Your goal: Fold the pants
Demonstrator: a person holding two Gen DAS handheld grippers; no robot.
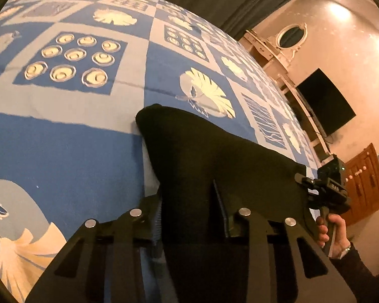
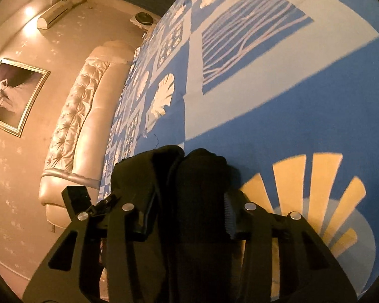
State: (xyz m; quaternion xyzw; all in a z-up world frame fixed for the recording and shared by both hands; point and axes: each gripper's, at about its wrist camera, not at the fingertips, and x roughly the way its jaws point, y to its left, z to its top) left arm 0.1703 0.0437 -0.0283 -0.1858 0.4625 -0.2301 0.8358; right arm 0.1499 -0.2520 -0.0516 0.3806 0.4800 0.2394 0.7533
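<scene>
pants (image 1: 214, 156) – soft, limp, light | my left gripper (image 1: 189, 217) and right gripper (image 2: 187, 217) clamped on bunched edge, lower centre – hold there

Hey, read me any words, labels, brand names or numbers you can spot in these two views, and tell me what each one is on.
No text can be read with confidence in either view.
Right claw: pale markings on its black camera housing, too small and blurred to read.
Bedspread: only printed patterns, no lettering.
Black pants: no visible label or tag.
Framed picture on the wall: an image only, no caption.
</scene>
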